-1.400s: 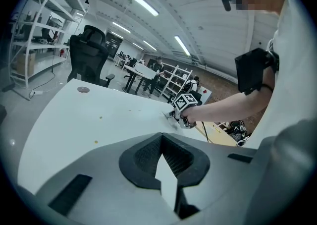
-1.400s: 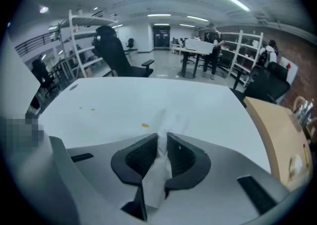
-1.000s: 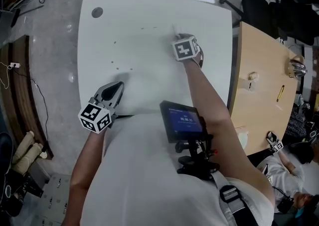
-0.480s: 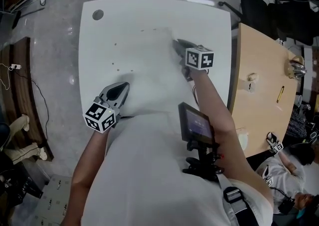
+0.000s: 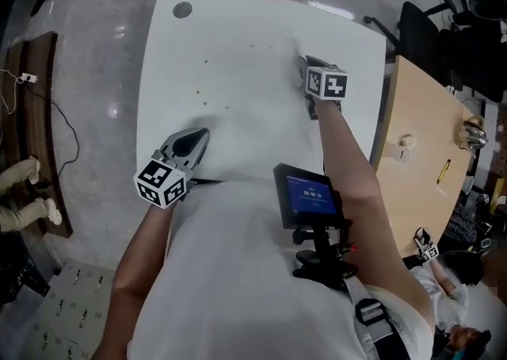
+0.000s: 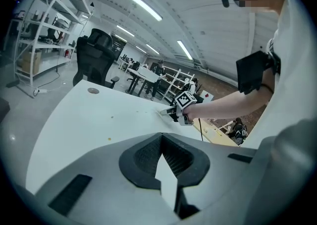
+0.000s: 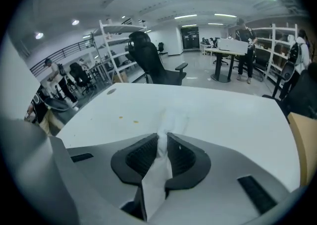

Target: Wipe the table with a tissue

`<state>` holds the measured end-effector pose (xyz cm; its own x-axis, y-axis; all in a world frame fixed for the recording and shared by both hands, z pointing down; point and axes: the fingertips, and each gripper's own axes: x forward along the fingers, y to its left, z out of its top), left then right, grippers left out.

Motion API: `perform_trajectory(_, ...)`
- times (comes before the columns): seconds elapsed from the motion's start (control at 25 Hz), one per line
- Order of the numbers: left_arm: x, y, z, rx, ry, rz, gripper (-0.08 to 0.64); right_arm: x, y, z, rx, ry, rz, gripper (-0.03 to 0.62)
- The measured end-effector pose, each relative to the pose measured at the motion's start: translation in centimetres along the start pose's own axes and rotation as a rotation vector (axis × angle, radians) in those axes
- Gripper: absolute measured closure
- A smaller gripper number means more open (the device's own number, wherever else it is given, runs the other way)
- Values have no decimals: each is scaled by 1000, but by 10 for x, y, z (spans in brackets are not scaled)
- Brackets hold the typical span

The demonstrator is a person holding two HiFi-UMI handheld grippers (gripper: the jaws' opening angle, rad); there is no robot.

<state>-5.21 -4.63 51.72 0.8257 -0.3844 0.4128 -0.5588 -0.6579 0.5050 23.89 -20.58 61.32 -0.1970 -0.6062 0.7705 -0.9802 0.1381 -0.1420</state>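
Note:
My right gripper (image 5: 306, 63) is shut on a white tissue (image 7: 171, 118), which sticks out past the jaw tips and lies on the white table (image 5: 238, 112) toward its far right part. In the right gripper view the tissue runs up between the two black pads (image 7: 184, 158). Small brownish specks (image 5: 203, 98) dot the table's middle; two orange ones (image 7: 128, 119) lie left of the tissue. My left gripper (image 5: 190, 141) rests at the near left of the table, its jaw tips together with nothing in them.
A grey round cap (image 5: 182, 9) sits in the table's far left corner. A wooden table (image 5: 420, 136) with small items adjoins on the right. Black office chairs (image 5: 424, 29) stand beyond the table. A screen device (image 5: 307, 196) hangs at my chest.
The right gripper has dragged the tissue to the right and a little nearer to me across the table. The left gripper has stayed where it was.

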Motion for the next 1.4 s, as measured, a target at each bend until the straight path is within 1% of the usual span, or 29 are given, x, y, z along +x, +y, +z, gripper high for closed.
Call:
perform_trajectory(0.12,-8,6,-3,-12,-7,13,555,13,9,-1,-114,72,-30,526)
perform_trajectory(0.2,-23,22,-4,-22,-13,18,555,25,27,-1,-178,123,-58,526)
perform_trajectory(0.28,-37,38,-4,-31,-20,14,555,33,43,1,-200,156,-96,528)
perform_trajectory(0.4,-37,37,-7,-36,-17,3,555,32,41,-2,-213,190,-138,529)
perform_trajectory(0.48,-32,31,-6,-34,-16,-6,555,31,43,-3,-248,203,-130,529)
perform_trajectory(0.6,-31,33,0,-24,-20,-13,555,41,59,11,-320,184,-116,529)
perform_trajectory(0.72,-30,33,2,-16,-14,-16,554,40,57,4,-320,230,-152,531)
perform_trajectory(0.96,-29,36,6,-3,-12,-26,555,37,57,4,-308,242,-173,531)
perform_trajectory(1.28,-23,32,8,6,-10,-38,555,37,59,6,-314,228,-164,531)
perform_trajectory(1.4,-28,38,5,5,-7,-43,555,42,75,8,-349,222,-141,531)
